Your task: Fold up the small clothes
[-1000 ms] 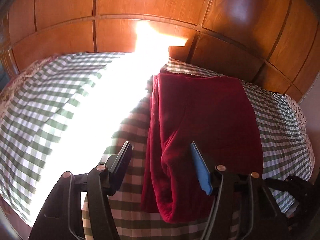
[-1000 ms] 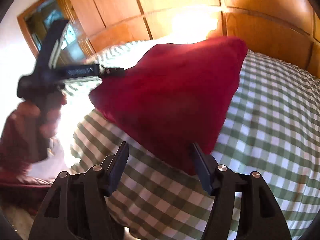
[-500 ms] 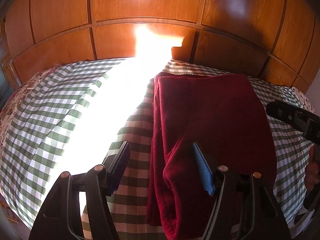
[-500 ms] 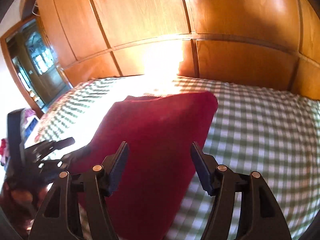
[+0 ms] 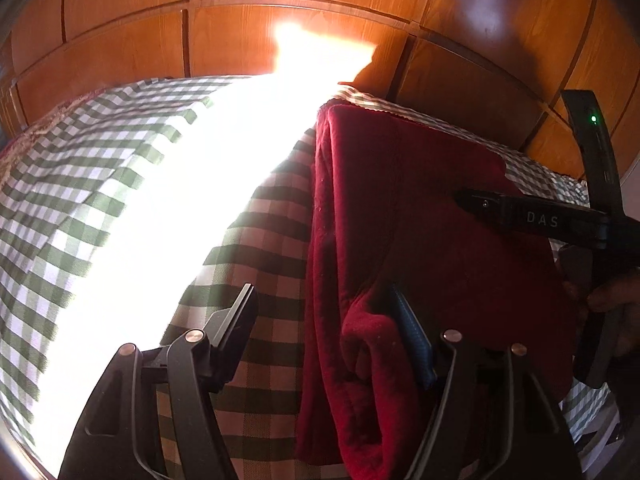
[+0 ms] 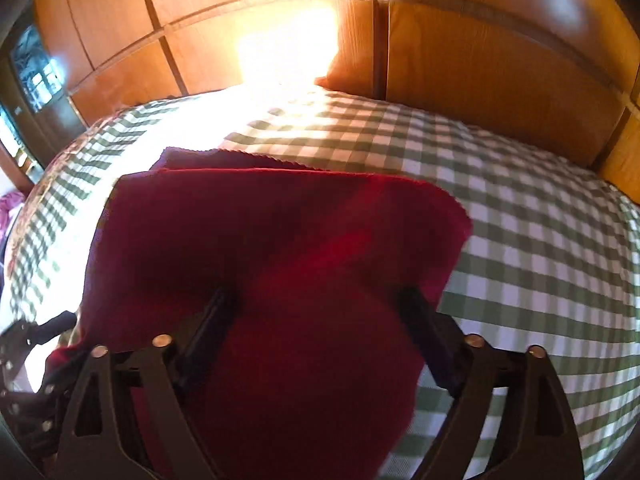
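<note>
A dark red folded garment (image 5: 420,216) lies on the green-and-white checked bedcover (image 5: 120,184). My left gripper (image 5: 328,320) is open over the garment's near left edge; its right finger with the blue pad (image 5: 412,332) rests against a raised fold, its left finger over the bedcover. My right gripper (image 6: 316,320) is open and low over the garment (image 6: 280,232), fingers spread wide over the cloth. The right gripper's body also shows in the left wrist view (image 5: 532,220), reaching over the garment from the right.
A wooden panelled headboard (image 5: 280,20) runs behind the bed. A bright patch of sunlight (image 5: 192,208) washes out the bedcover left of the garment. A dark doorway or cabinet (image 6: 28,80) stands at the far left in the right wrist view.
My right gripper has swung around and come down over the garment from the right side. My left gripper has stayed open at the near left edge, shifting only slightly.
</note>
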`<move>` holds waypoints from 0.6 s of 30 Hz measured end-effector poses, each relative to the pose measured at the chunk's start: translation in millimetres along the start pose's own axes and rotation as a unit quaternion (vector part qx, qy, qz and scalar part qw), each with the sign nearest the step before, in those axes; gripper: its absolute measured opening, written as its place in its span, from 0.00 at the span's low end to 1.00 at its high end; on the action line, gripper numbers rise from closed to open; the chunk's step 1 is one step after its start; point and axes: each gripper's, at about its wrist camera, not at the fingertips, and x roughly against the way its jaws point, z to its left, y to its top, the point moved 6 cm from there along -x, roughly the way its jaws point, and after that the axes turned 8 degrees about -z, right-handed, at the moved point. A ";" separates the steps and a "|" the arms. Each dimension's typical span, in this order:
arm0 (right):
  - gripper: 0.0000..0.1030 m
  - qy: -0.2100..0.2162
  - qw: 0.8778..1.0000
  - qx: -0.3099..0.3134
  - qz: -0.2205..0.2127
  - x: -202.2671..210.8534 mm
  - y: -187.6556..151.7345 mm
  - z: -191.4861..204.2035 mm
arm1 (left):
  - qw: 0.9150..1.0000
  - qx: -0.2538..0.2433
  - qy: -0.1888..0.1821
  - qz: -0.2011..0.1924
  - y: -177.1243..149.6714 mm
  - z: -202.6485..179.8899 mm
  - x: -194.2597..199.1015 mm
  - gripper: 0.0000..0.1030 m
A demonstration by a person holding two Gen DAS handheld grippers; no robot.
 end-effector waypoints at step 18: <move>0.82 0.252 0.947 -0.198 0.004 35.0 -70.0 -15.0 | 0.984 0.105 -0.143 0.013 -21.2 39.3 -18.0 0.61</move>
